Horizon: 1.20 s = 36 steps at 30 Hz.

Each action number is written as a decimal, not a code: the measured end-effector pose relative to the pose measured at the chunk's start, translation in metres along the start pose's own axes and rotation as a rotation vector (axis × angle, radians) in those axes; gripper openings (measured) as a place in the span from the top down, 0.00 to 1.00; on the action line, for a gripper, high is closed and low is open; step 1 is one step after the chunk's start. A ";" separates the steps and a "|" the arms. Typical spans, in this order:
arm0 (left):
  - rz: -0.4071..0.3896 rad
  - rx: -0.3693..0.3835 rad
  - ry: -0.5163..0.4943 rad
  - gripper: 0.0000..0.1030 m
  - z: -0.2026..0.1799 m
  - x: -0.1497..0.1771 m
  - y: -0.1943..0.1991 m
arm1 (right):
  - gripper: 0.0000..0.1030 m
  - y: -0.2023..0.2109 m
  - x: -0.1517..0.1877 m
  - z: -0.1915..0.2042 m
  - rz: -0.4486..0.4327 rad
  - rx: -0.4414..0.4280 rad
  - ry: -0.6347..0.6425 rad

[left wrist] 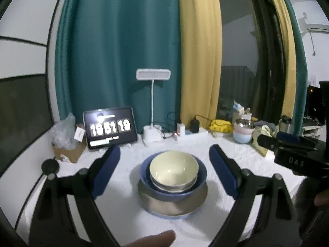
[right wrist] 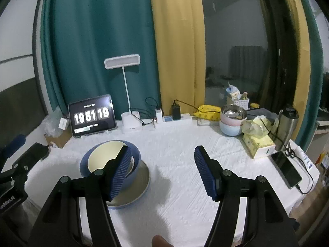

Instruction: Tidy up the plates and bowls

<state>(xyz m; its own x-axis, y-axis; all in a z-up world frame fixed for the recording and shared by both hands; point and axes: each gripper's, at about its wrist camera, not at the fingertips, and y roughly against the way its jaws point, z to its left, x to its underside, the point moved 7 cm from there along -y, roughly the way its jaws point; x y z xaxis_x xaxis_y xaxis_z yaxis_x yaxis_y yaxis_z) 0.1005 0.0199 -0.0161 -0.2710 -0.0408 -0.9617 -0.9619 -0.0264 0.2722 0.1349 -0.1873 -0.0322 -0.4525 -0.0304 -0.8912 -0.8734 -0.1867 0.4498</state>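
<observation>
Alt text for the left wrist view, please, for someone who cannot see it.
A cream bowl sits nested in a blue bowl on a plate, centred on a white tablecloth, framed by the open, empty left gripper. Behind stand a tablet clock and desk lamp; the right gripper enters at right.

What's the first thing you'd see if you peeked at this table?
Probably the nested stack in the middle of the white table: a cream bowl inside a blue bowl, on a plate. Behind it to the left a tablet shows big white numbers. Both grippers, left and right, hang open and empty.
</observation>
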 end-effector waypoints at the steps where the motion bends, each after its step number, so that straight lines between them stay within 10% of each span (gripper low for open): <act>1: -0.006 0.005 0.008 0.13 -0.001 -0.004 0.003 | 0.35 0.002 -0.001 0.000 -0.002 0.001 -0.002; 36: -0.096 -0.012 -0.027 0.13 -0.013 -0.046 0.046 | 0.34 0.070 -0.046 -0.004 -0.156 0.049 0.027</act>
<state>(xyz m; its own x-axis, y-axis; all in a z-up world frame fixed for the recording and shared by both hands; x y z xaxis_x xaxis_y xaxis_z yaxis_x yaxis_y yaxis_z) 0.0688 0.0078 0.0412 -0.1783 -0.0108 -0.9839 -0.9831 -0.0411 0.1786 0.0953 -0.2034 0.0396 -0.3065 -0.0315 -0.9514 -0.9406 -0.1435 0.3078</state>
